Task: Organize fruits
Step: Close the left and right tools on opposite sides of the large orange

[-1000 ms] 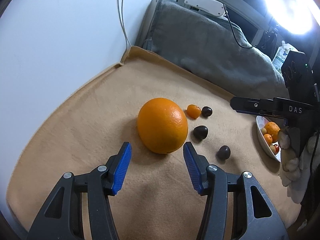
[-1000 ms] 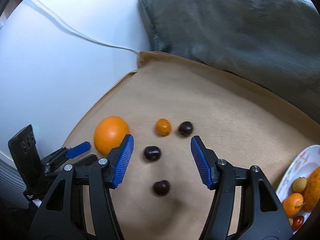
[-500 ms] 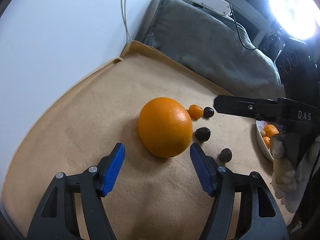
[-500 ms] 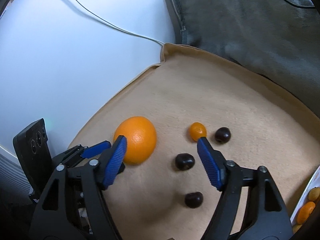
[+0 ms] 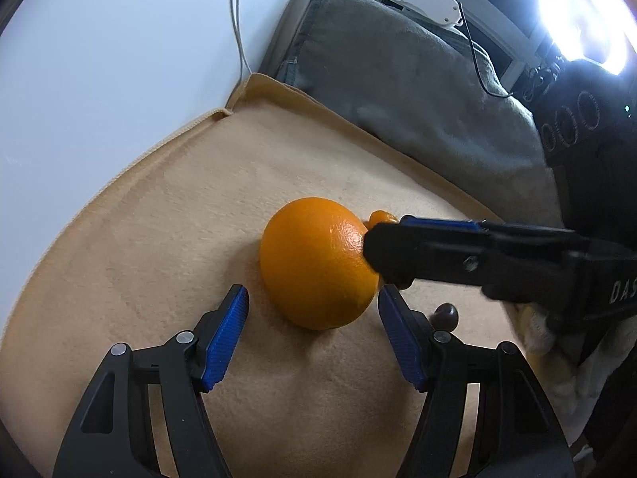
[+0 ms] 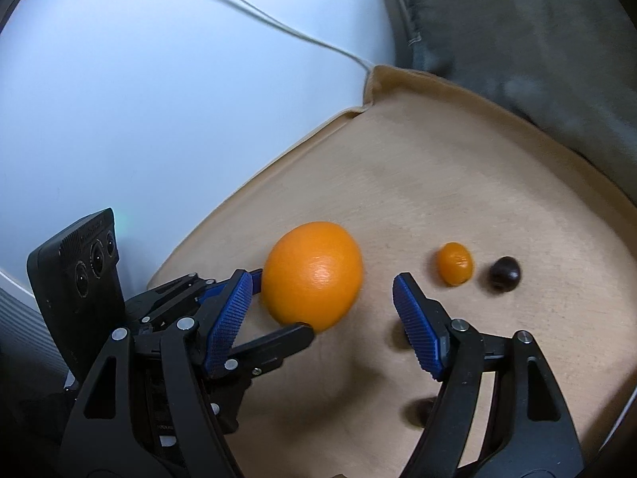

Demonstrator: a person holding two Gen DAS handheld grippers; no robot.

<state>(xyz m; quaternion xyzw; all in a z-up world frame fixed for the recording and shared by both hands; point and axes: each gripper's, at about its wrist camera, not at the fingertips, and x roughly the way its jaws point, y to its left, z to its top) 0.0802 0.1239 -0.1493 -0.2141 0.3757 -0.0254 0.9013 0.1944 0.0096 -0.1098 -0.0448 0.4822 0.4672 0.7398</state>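
A large orange (image 5: 318, 263) lies on the beige blanket (image 5: 159, 239). My left gripper (image 5: 314, 330) stands open just short of it, its blue pads level with the near side and clear of the peel. My right gripper (image 6: 322, 314) is open too, and the orange (image 6: 314, 275) sits between its fingertips without touching the pads. One right finger (image 5: 438, 255) reaches in from the right against the orange. A kumquat (image 6: 455, 263) and a dark round fruit (image 6: 505, 273) lie to the right. Two more dark fruits are half hidden behind the right finger.
A grey cushion (image 5: 398, 79) borders the blanket at the back. A white wall (image 5: 119, 59) with a hanging cable is on the left. A bright lamp (image 5: 581, 12) glares at the top right. The left gripper (image 6: 278, 302) crowds the orange's left side.
Both grippers have opened wider. The right gripper moved left, from over the dark fruits to the orange, and its finger now hides the plate in the left wrist view.
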